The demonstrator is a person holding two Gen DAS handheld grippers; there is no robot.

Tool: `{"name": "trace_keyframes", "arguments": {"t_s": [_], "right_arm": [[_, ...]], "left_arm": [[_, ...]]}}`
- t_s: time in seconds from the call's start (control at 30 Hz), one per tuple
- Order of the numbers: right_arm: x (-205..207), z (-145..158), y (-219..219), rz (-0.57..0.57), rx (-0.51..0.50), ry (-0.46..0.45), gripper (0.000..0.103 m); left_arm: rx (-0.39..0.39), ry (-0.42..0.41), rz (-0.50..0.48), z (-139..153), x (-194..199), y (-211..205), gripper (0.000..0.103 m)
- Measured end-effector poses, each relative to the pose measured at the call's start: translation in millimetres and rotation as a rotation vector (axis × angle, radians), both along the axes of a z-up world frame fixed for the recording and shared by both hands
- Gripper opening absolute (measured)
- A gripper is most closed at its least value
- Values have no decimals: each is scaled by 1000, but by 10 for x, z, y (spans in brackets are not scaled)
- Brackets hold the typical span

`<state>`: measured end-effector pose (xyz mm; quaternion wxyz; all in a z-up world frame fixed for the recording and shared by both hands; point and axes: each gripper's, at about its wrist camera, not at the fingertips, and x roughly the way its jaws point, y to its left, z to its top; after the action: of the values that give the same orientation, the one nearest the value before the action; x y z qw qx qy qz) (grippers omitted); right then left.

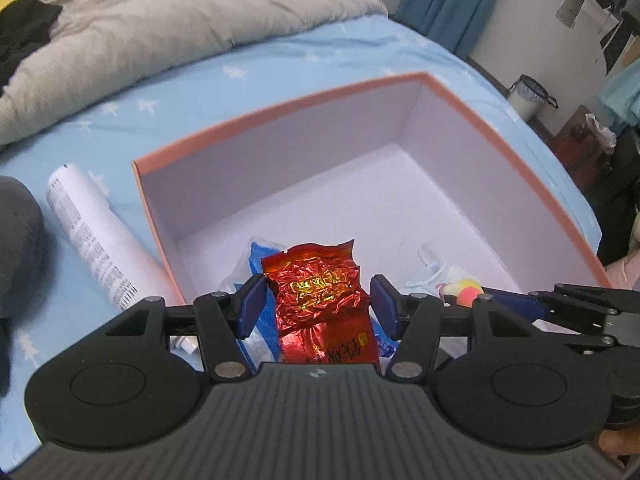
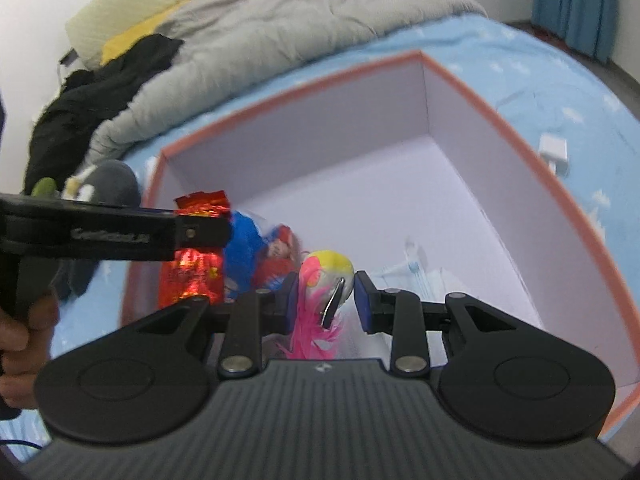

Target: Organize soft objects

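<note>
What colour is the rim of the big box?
Orange-pink; the box rim shows best in the left wrist view.

We count one orange-rimmed box (image 1: 472, 120), one red foil packet (image 1: 320, 284), one face mask (image 1: 426, 276), one white tube (image 1: 92, 236), two grippers (image 1: 316, 304).

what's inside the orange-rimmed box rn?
In the box: a blue packet and a light-blue face mask on the floor. The red foil pack and pink-yellow feathered ball, both gripper-held, cover whatever lies beneath them.

Bedroom: bed (image 1: 280, 56), rumpled duvet (image 1: 160, 20).
</note>
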<state>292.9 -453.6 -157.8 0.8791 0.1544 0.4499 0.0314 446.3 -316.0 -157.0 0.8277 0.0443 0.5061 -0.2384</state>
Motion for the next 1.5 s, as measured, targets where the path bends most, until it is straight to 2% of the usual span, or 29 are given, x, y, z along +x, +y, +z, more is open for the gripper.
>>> {"name": "trace_keyframes", "arguments": {"t_s": [0.13,0.3,0.4,0.5,0.57,0.73,0.8,0.87,0.9,1.07,1.33,1.5], "right_arm": [[37,-136,9,13,-7,33,33],[54,-231,-33,1,12,58,34],[59,-206,-69,-20,31,60,35],[36,-165,-88,-34,42,61,41],[12,-118,-90,-41,42,53,47],[-95,91,-123,-50,29,6,51],[-173,200,-157,-54,55,-30,62],[-252,311,-164,-77,36,-61,79],[-285,365,-154,-80,21,-74,81],[-519,693,-142,-93,-27,-147,81],[-1140,1257,-80,-123,-43,-310,82],[-1472,1431,-6,-124,-54,-357,82]], "left_arm": [[8,31,4,-131,35,-24,63],[18,31,-16,-152,15,-72,64],[24,16,-22,-105,-6,-73,74],[5,2,-18,-1,-43,-37,75],[-4,-14,-20,96,-93,-22,75],[-67,-79,-25,424,-263,52,75],[-86,-111,-19,593,-340,74,75],[-111,-129,-20,751,-417,103,75],[-117,-141,-21,835,-466,114,75],[-141,-212,-51,1255,-757,182,77],[-190,-307,-57,1815,-1362,362,96],[-229,-360,-53,2083,-1752,569,99]]}}
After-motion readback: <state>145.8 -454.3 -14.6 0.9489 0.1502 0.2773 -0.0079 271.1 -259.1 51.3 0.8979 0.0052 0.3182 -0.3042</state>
